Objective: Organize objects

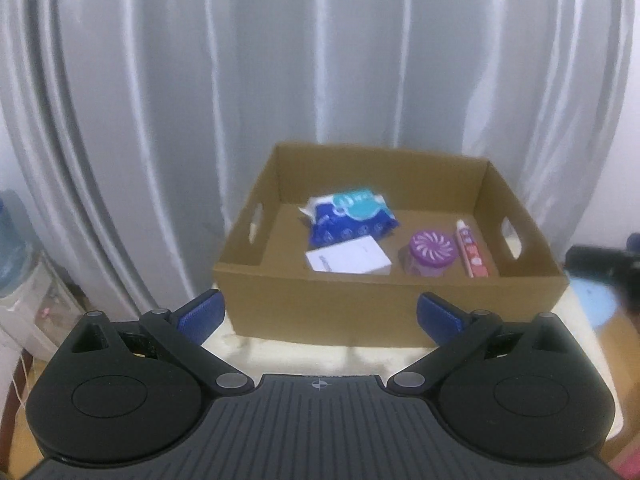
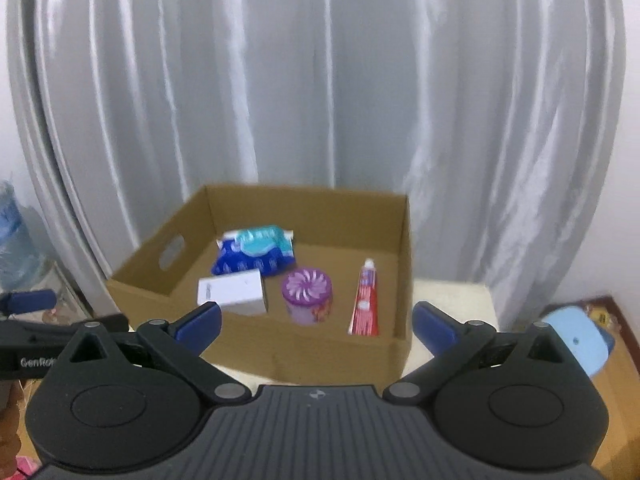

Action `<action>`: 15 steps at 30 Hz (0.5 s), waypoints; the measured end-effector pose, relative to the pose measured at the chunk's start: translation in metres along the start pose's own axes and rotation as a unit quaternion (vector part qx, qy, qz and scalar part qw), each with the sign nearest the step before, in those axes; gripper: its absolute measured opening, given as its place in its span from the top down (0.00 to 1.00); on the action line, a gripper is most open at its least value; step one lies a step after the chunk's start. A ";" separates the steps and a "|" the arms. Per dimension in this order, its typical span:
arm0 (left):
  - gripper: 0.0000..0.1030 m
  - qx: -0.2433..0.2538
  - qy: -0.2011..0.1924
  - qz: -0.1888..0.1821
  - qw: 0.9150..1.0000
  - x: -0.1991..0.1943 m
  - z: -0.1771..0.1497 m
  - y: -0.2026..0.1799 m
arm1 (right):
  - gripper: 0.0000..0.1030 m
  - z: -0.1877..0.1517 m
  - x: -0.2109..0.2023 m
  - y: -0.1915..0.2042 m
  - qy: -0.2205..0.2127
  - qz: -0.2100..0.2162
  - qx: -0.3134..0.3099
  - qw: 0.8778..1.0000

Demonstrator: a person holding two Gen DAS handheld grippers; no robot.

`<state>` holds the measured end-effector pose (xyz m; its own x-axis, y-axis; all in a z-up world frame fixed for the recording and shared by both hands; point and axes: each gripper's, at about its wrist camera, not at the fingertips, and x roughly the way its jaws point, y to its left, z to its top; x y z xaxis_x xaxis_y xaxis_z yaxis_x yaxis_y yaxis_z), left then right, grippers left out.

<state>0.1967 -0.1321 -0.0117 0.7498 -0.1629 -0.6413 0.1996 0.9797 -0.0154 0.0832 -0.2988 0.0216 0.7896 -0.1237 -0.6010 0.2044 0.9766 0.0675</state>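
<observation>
An open cardboard box (image 1: 320,300) (image 2: 312,352) stands on a pale table. Inside it lie a blue tissue pack (image 1: 350,220) (image 2: 256,254), a white box (image 1: 348,260) (image 2: 234,294), a purple round jar (image 1: 430,252) (image 2: 307,294) and a red toothpaste tube (image 1: 472,254) (image 2: 366,302). My left gripper (image 1: 320,314) is open and empty, just in front of the box's near wall. My right gripper (image 2: 316,322) is open and empty, in front of the box. The left gripper also shows at the left edge of the right wrist view (image 2: 28,320).
A grey curtain (image 1: 320,60) hangs behind the table. A water bottle (image 1: 12,248) stands at the far left. A light blue round object (image 2: 580,340) lies to the right of the table. The right gripper's dark body (image 1: 600,264) shows at the right edge.
</observation>
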 end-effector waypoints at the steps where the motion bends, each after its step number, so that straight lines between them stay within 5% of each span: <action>1: 0.00 0.003 0.005 -0.002 1.000 0.006 0.001 -0.001 | 0.00 -0.001 0.006 0.000 0.007 0.000 0.004 1.000; 15: 0.00 0.032 0.036 -0.030 0.998 0.053 0.013 -0.016 | 0.00 -0.004 0.060 -0.001 0.055 -0.011 0.022 0.998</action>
<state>0.2415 -0.1576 -0.0348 0.6888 -0.2110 -0.6935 0.2845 0.9586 -0.0092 0.1277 -0.3068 -0.0173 0.7168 -0.1219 -0.6865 0.2477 0.9649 0.0872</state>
